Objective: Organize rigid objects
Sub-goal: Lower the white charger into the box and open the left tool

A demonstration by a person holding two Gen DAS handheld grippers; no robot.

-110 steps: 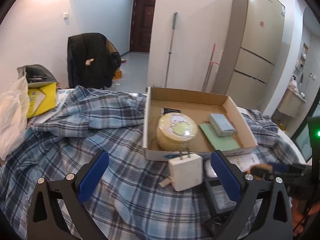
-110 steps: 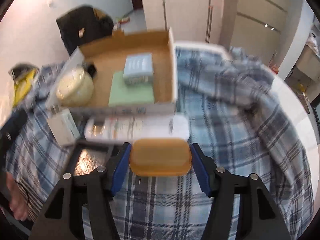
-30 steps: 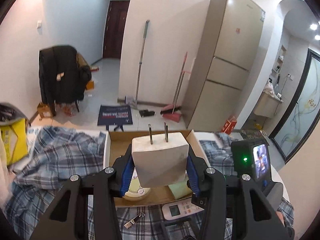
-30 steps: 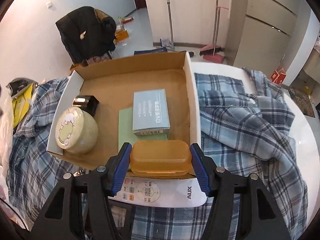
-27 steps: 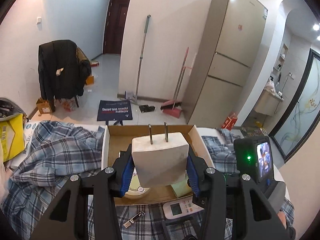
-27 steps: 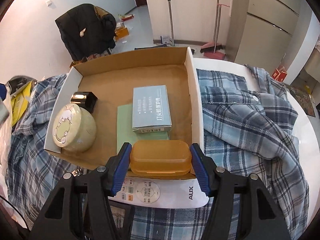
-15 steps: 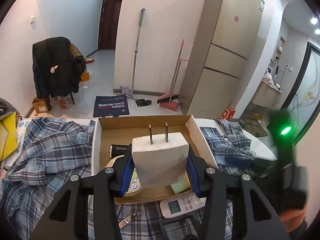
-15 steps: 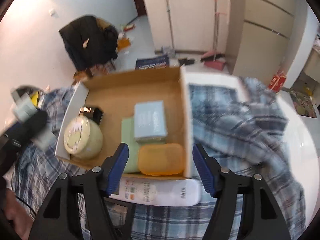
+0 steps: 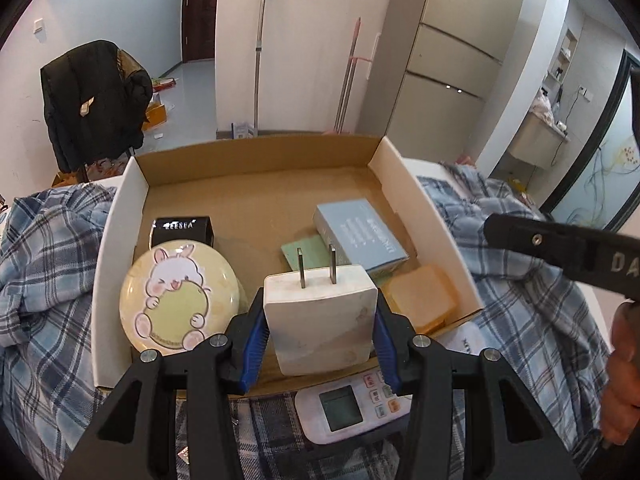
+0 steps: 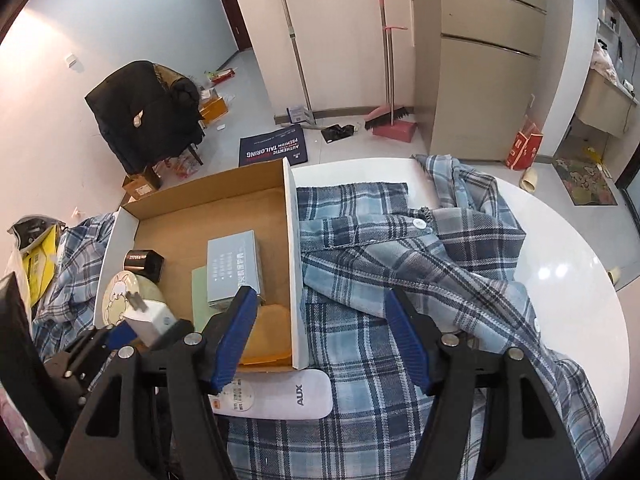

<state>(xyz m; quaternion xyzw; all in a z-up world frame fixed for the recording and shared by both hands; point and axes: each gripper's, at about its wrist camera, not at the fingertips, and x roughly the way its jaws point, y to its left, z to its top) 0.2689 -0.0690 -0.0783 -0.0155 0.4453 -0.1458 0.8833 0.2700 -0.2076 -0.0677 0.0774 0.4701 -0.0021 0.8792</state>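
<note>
Home: fridge, broom & mop, jacket on chair, doormat

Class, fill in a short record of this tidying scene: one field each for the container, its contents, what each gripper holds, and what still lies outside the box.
Container: open cardboard box on a plaid shirt
Contents: round bunny tin, black box, grey-blue box resting on a green card, orange case
Left gripper: shut on a white plug adapter, prongs pointing away, over the box's near edge
Right gripper: open, empty, above the shirt beside the box
Outside the box: white AUX remote
</note>
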